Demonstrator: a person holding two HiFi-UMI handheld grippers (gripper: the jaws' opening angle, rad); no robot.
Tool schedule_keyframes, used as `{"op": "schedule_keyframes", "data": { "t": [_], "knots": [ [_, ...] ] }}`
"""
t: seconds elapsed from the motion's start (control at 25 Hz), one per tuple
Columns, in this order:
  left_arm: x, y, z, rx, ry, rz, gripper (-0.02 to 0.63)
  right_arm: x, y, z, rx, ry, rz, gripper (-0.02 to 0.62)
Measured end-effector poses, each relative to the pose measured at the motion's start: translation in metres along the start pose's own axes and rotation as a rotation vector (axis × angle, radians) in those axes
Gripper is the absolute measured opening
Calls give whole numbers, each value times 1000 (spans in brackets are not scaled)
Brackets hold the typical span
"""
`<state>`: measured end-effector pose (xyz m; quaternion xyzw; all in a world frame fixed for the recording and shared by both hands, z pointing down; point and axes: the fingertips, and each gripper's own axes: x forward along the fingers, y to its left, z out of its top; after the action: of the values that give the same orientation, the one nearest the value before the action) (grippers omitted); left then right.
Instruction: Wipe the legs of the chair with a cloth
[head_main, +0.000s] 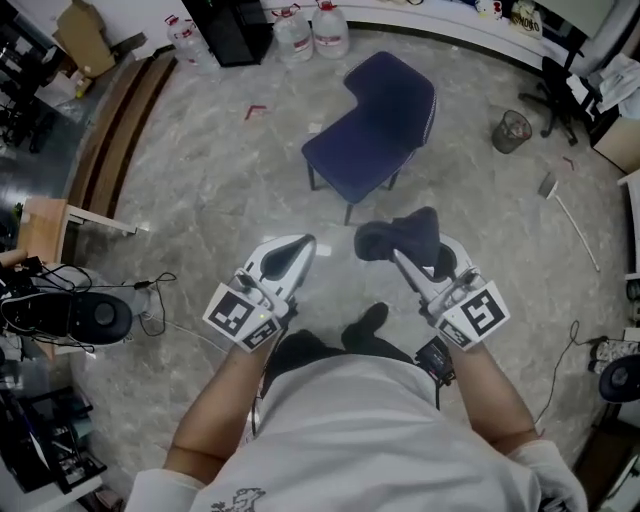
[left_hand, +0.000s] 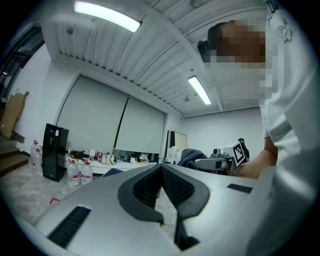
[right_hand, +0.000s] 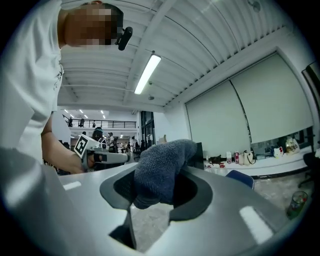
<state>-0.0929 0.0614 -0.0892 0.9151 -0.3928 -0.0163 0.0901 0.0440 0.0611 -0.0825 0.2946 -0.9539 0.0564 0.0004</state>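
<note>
Approach step: right gripper (head_main: 405, 262) pinches dark blue fuzzy cloth (head_main: 402, 235), left gripper (head_main: 297, 248) closed on nothing; next, probably crouch to the navy upholstered chair (head_main: 375, 125) legs.

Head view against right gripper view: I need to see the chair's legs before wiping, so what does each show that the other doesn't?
Only the head view shows the chair whole, with its legs. Only the right gripper view shows the ceiling lamp and the blinds. Both show the cloth clamped in the right gripper, and both show the left gripper.
</note>
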Motion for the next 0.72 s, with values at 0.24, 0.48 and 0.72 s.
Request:
{"op": "schedule_keyframes", "data": {
  "t": [0.24, 0.48, 0.72],
  "knots": [
    [59, 54, -31, -6, 17, 12, 6, 36, -69, -16, -12, 25, -27, 146],
    [127, 121, -103, -51, 72, 6, 6, 79, -137, -67, -21, 62, -61, 146],
    [195, 202, -244, -52, 107, -27, 6, 128, -200, -216, 2, 154, -70, 146]
  ]
}}
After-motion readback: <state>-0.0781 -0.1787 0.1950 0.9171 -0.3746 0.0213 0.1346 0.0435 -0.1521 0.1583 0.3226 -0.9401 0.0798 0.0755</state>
